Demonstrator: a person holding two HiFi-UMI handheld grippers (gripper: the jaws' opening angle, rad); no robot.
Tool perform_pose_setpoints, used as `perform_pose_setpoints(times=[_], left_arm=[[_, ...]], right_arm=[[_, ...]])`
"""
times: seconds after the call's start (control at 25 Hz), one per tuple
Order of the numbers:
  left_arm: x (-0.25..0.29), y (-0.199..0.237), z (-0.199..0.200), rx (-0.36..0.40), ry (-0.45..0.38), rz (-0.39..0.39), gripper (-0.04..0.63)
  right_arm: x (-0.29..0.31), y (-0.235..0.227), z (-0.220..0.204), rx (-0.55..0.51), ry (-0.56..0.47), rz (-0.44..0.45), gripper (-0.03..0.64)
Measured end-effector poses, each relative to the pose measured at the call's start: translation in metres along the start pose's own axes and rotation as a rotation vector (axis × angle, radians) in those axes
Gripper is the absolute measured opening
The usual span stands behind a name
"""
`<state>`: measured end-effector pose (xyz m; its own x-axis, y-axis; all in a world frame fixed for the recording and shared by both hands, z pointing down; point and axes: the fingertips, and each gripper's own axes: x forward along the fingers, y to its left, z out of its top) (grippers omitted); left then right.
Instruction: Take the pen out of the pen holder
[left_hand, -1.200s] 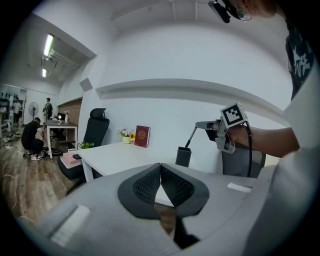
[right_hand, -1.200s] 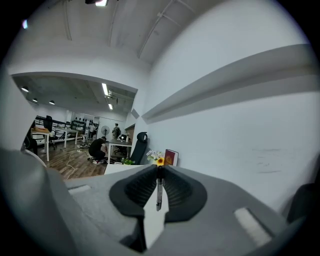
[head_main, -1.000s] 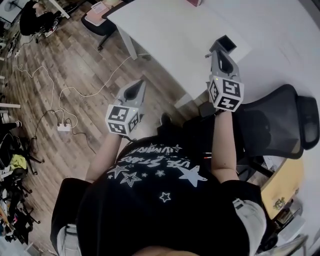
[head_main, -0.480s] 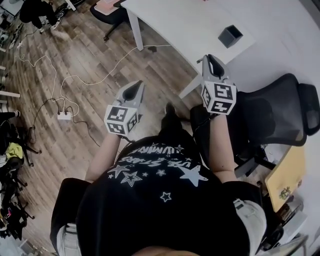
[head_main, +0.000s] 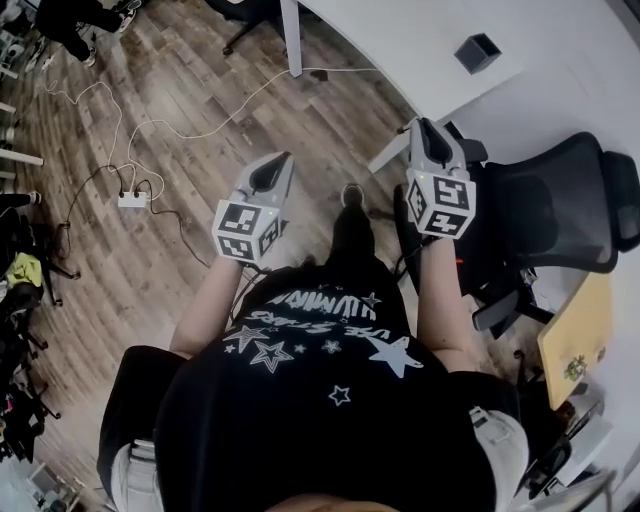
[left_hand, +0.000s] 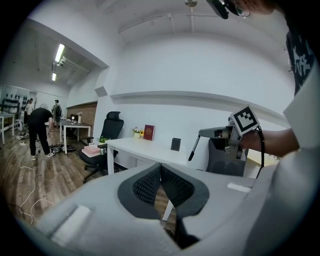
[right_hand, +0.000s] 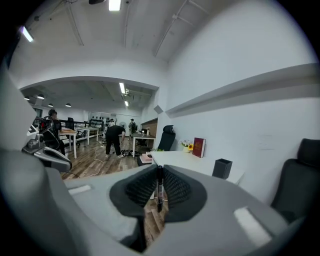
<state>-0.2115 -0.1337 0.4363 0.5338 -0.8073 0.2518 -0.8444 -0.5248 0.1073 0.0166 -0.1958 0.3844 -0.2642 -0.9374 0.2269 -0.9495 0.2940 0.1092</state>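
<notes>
A slim black pen (right_hand: 159, 192) stands upright between the pads of my right gripper (right_hand: 160, 175), which is shut on it. The left gripper view shows that pen (left_hand: 193, 148) hanging below the right gripper (left_hand: 206, 133). The dark square pen holder (head_main: 478, 52) stands near the corner of the white desk (head_main: 400, 40), well ahead of the right gripper (head_main: 421, 125). It also shows as the pen holder (right_hand: 222, 168) in the right gripper view. My left gripper (head_main: 282, 160) hangs over the wooden floor, its pads (left_hand: 150, 182) together with nothing between them.
A black office chair (head_main: 545, 215) stands just right of the right gripper. Cables and a power strip (head_main: 132, 199) lie on the wooden floor at left. A red book (right_hand: 198, 147) stands on the desk by the wall. People stand far off (right_hand: 115, 137).
Both grippers have drawn back from the desk together with the person. The pen holder and desk edge now lie farther ahead. The right gripper still holds the pen.
</notes>
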Motion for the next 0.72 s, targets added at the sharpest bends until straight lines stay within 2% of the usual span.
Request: perform_pose_setpoints(times=[0.32, 0.56, 0.72], left_arm=[[-0.033, -0.037, -0.025, 0.011, 0.027, -0.052, 0.012], [-0.04, -0.073, -0.029, 0.056, 0.043, -0.077, 0.012], [-0.042, -0.084, -0.027, 0.066, 0.041, -0.048, 0.011]], right_arm=[[-0.076, 0.005, -0.037, 0.025, 0.055, -0.046, 0.041], [-0.099, -0.009, -0.049, 0.052, 0.071, -0.043, 0.041], [-0.108, -0.015, -0.056, 0.064, 0.074, -0.017, 0.041]])
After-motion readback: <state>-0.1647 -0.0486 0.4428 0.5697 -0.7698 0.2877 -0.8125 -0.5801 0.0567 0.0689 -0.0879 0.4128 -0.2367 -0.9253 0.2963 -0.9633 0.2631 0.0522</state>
